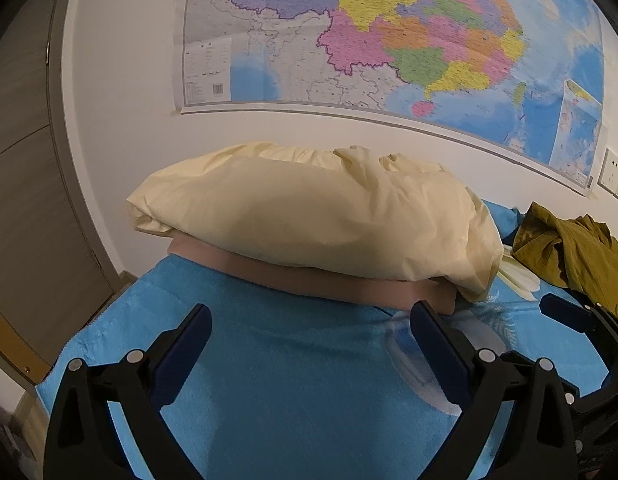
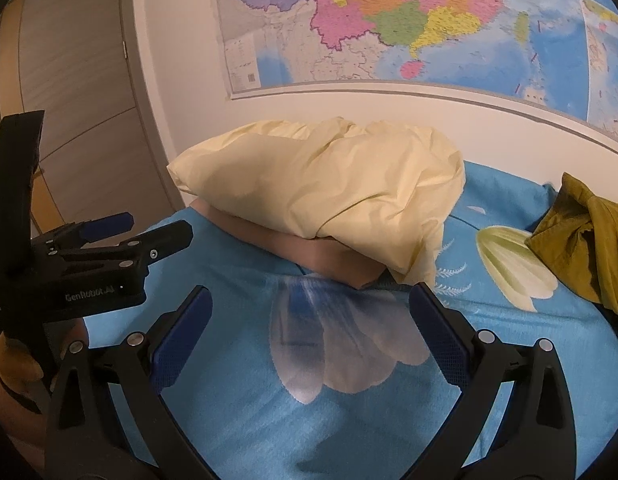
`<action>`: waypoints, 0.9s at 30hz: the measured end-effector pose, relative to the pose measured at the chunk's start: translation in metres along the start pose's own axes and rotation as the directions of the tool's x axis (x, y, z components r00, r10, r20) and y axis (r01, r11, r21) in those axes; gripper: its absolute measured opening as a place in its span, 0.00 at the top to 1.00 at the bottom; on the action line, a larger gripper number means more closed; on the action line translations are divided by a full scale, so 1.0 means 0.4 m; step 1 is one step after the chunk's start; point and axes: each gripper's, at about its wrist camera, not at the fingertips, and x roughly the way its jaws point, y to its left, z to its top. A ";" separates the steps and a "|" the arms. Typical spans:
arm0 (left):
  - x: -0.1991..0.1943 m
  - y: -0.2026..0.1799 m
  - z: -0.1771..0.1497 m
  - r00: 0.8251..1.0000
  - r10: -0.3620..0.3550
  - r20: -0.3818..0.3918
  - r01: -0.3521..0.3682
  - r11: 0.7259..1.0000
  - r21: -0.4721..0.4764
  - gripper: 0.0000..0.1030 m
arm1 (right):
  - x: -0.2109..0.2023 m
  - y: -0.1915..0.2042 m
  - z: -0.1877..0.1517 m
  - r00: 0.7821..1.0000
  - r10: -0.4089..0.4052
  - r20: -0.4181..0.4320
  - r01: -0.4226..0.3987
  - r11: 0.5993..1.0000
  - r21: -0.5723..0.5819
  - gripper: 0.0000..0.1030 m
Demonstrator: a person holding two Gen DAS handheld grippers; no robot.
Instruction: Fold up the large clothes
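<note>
Both the left gripper (image 1: 311, 320) and right gripper (image 2: 309, 302) hover spread wide, the crumpled olive garment (image 2: 585, 248) well off right.

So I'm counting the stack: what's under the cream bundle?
A folded pinkish-tan layer lies under the cream bundle, on the blue blanket. How far back it runs is covered.
</note>
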 end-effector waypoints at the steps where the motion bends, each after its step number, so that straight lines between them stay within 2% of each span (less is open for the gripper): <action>1: 0.000 0.000 0.000 1.000 0.002 0.001 -0.002 1.000 0.001 0.07 | -0.001 0.000 0.000 1.000 0.000 0.002 0.000 1.000 0.001 0.06; 27: -0.031 -0.014 -0.026 1.000 0.011 0.001 -0.011 1.000 -0.003 0.07 | -0.021 0.002 -0.013 1.000 0.008 0.003 -0.008 1.000 0.019 0.06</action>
